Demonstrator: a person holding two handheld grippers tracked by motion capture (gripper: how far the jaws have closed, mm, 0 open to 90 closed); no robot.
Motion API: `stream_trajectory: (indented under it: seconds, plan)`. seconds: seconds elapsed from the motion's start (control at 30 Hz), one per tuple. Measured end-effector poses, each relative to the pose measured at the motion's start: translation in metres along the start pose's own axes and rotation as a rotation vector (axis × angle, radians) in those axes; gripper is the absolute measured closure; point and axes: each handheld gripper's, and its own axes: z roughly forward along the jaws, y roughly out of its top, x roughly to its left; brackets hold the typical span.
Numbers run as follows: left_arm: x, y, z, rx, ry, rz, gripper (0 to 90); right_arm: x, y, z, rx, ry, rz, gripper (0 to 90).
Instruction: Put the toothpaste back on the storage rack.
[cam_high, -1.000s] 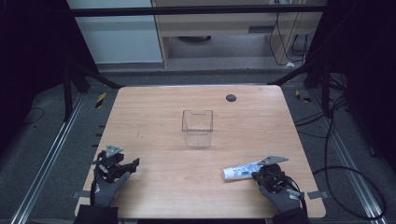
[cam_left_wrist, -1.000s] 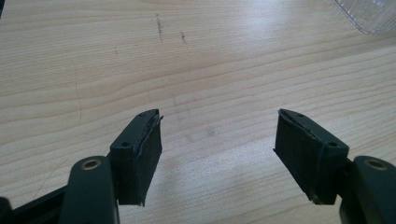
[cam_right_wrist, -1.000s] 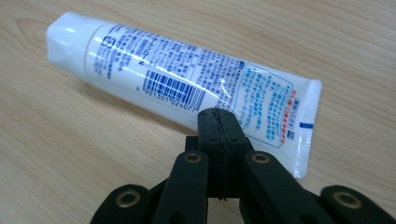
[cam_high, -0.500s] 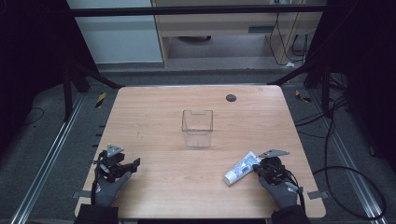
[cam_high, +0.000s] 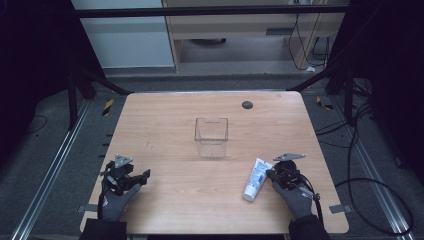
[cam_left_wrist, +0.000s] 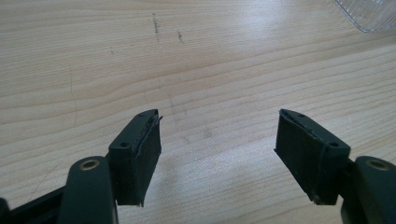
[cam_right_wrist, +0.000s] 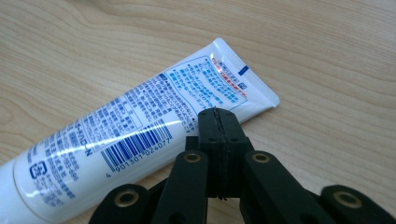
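A white toothpaste tube with blue print lies slanted on the wooden table at the front right, cap end toward the near edge. My right gripper is shut with nothing between its jaws. In the right gripper view its closed tip rests against the tube near the flat crimped end. My left gripper sits at the front left, open over bare wood with nothing between its pads. A clear plastic box stands upright at the table's middle, and its corner reaches into the left gripper view.
A small black disc lies near the table's far edge. Dark frame rails and cables run along both sides on the floor. A wide stretch of bare wood lies between the two grippers.
My right gripper has moved left, staying shut. The tube has swung from lying crosswise to a steep slant, with its crimped end now farther from the near edge. The left gripper has stayed put.
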Motion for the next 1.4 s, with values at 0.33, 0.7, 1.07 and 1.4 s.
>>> stream_trajectory:
  seconds: [0.33, 0.7, 1.07, 1.4]
  plan:
    - [0.0, 0.0, 0.0, 0.001, -0.002, -0.001, 30.1, 0.002, 0.007, 0.007, -0.012, 0.023, 0.004, 89.9]
    - [0.001, 0.0, -0.001, 0.0, -0.001, -0.003, 30.1, 0.028, 0.011, -0.016, -0.085, 0.124, -0.048, 90.0]
    - [0.001, 0.0, -0.001, 0.002, -0.002, -0.004, 30.1, 0.062, 0.008, -0.005, -0.03, 0.214, -0.133, 90.0]
    - [0.001, -0.001, -0.001, 0.004, -0.003, -0.005, 30.0, 0.065, 0.002, -0.007, 0.006, 0.215, -0.159, 90.0]
